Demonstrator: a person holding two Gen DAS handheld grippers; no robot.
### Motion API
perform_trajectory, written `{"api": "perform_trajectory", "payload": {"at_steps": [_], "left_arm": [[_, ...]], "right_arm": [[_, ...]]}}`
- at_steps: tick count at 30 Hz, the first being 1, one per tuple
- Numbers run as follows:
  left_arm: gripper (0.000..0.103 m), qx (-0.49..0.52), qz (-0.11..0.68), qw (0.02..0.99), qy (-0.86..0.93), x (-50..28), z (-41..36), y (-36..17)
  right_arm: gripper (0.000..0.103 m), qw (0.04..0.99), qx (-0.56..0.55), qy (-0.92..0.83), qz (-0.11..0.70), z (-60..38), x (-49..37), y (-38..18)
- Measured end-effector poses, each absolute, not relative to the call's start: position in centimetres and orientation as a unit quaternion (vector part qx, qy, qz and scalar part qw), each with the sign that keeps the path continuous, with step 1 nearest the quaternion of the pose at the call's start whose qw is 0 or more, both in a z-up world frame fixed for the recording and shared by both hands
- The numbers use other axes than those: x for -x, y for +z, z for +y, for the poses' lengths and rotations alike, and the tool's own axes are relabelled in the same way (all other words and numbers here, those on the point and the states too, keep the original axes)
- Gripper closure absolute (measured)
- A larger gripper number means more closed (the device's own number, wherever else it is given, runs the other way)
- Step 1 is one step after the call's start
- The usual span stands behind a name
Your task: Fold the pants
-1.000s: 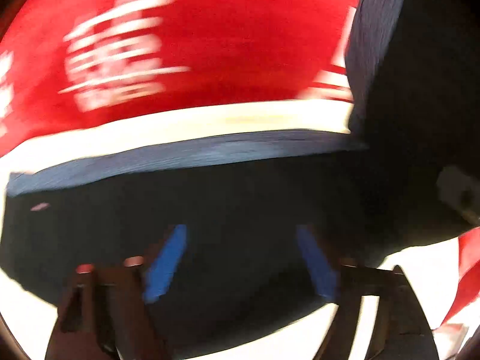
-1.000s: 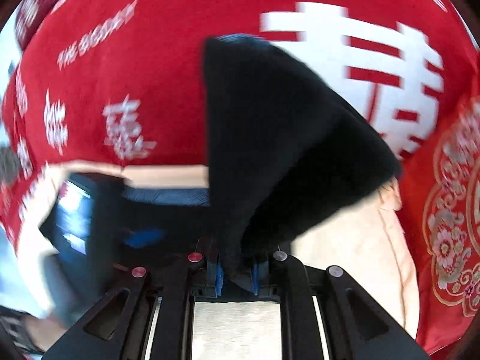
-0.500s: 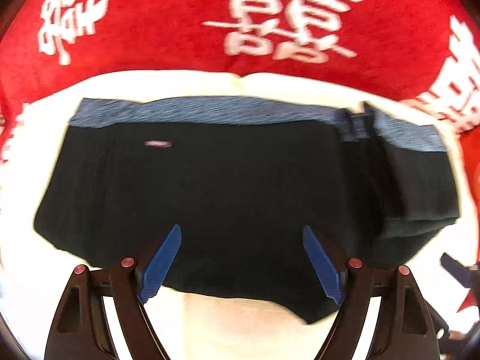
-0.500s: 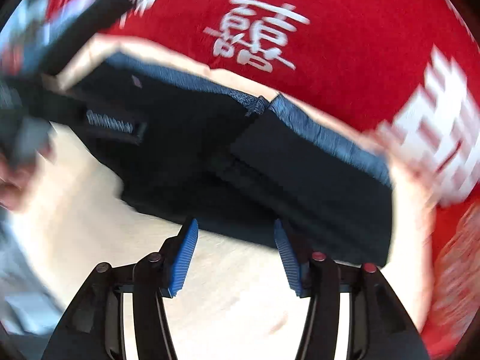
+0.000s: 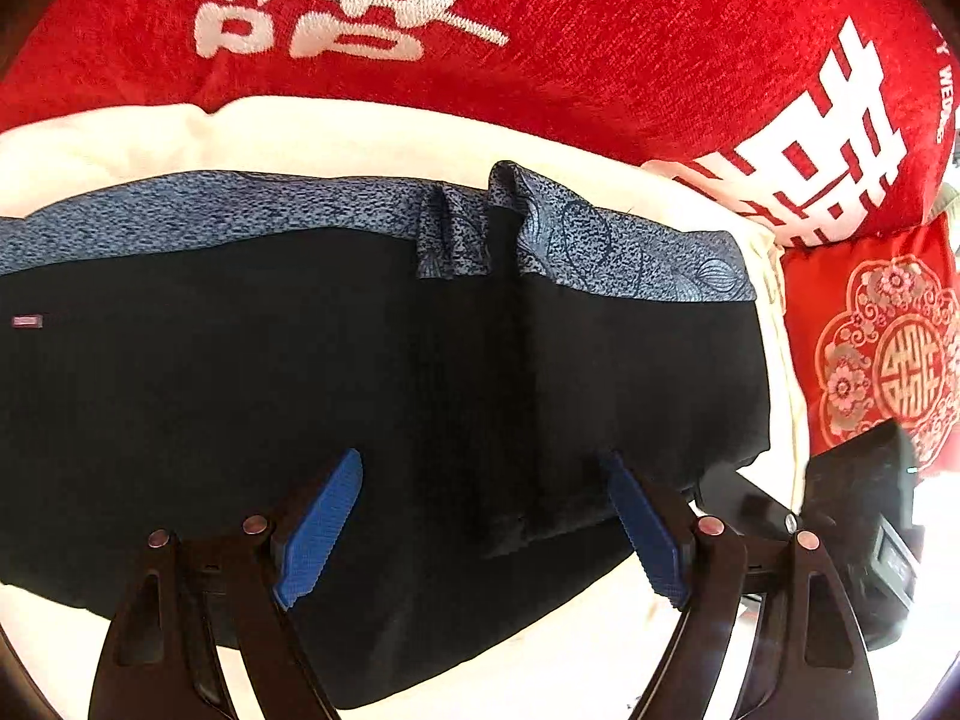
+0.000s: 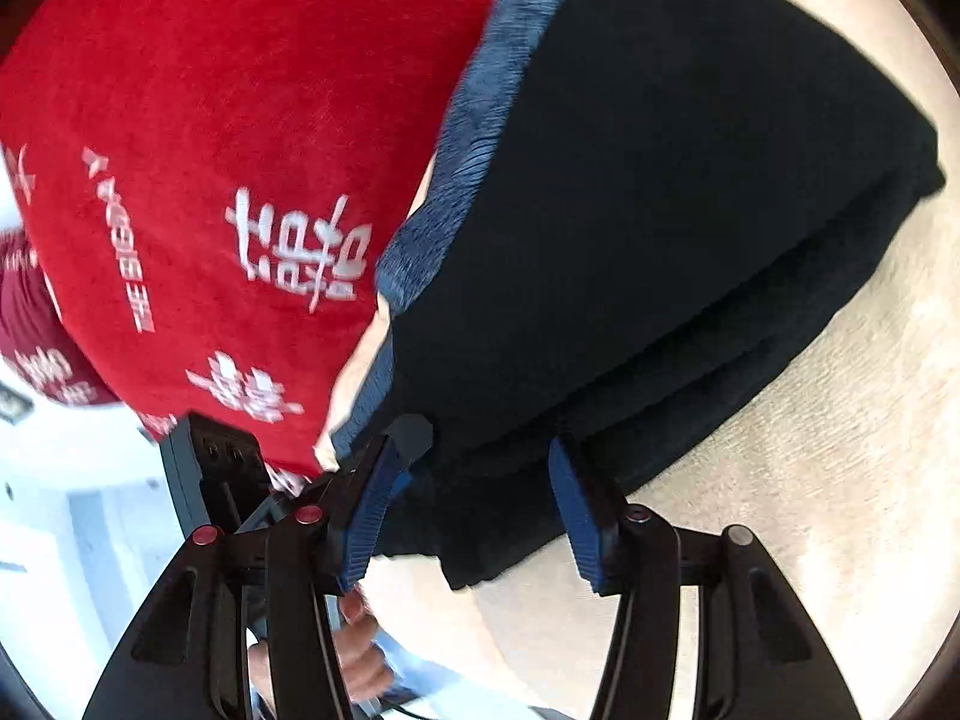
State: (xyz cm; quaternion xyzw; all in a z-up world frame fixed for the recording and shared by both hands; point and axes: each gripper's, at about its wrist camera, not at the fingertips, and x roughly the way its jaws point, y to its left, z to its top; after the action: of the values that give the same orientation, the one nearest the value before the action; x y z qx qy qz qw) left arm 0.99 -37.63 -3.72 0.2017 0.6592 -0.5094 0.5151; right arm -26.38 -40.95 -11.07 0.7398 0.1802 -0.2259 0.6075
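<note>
Pants [image 5: 300, 372] lie folded on cream cloth [image 5: 360, 138] (both grippers' jaws spread, empty).

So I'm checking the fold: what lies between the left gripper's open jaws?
In the left wrist view, only the black pants span the left gripper; a lengthwise fold ridge runs between its jaws.

pants [image 5: 240, 390] run off the left edge; right wrist view blurred.
</note>
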Motion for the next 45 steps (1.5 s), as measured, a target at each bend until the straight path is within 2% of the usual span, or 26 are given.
{"api": "perform_trajectory", "payload": {"at_steps": [2,4,5,6,9,14,18,20,22,23,24,25,32,41,45], "left_arm": [[0.019,-0.197,0.662,0.510,-0.512,-0.8,-37.7,-3.7],[0.024,-0.208,0.656,0.514,-0.512,-0.1,-38.3,-4.0],[0.041,-0.216,0.647,0.516,-0.518,0.5,-38.8,-4.1],[0.064,-0.215,0.645,0.507,-0.530,1.0,-39.1,-3.9],[0.064,-0.228,0.625,0.514,-0.541,2.1,-39.1,-2.8],[0.065,-0.220,0.596,0.528,-0.564,3.7,-36.7,0.8],[0.065,-0.238,0.588,0.552,-0.541,3.7,-34.9,-0.5],[0.065,-0.240,0.609,0.553,-0.515,3.0,-34.4,-2.2],[0.059,-0.225,0.621,0.553,-0.507,2.1,-33.7,-2.6],[0.053,-0.220,0.621,0.560,-0.503,1.7,-33.3,-2.4],[0.053,-0.216,0.619,0.566,-0.500,1.3,-33.1,-2.2],[0.053,-0.214,0.619,0.569,-0.497,0.9,-32.9,-2.0],[0.053,-0.220,0.595,0.593,-0.496,-1.0,-34.5,-0.1],[0.053,-0.246,0.580,0.594,-0.500,-0.4,-36.8,-0.1],[0.053,-0.251,0.581,0.595,-0.496,-0.8,-36.3,0.1]], "right_arm": [[0.046,0.593,-0.757,-0.228,0.154,-41.1,26.6,-11.8],[0.048,0.577,-0.775,-0.224,0.131,-41.5,26.5,-12.7],[0.066,0.565,-0.784,-0.223,0.124,-41.7,26.5,-13.2],[0.092,0.558,-0.788,-0.224,0.129,-41.9,26.7,-13.5],[0.098,0.561,-0.789,-0.210,0.139,-42.0,26.7,-13.0],[0.098,0.605,-0.756,-0.177,0.179,-40.6,26.3,-9.7],[0.101,0.615,-0.726,-0.186,0.246,-39.4,24.6,-10.4],[0.096,0.609,-0.729,-0.190,0.248,-39.3,24.9,-11.4],[0.092,0.607,-0.741,-0.177,0.226,-39.3,25.4,-11.5],[0.069,0.605,-0.745,-0.175,0.219,-39.3,26.0,-11.5],[0.037,0.603,-0.747,-0.179,0.215,-39.2,26.5,-11.6],[0.031,0.602,-0.751,-0.183,0.201,-39.2,27.0,-11.6],[0.030,0.568,-0.794,-0.178,0.124,-39.1,28.5,-12.5],[0.030,0.533,-0.823,-0.178,0.078,-38.9,27.4,-13.0],[0.030,0.518,-0.830,-0.186,0.090,-38.6,26.4,-13.4]]}}
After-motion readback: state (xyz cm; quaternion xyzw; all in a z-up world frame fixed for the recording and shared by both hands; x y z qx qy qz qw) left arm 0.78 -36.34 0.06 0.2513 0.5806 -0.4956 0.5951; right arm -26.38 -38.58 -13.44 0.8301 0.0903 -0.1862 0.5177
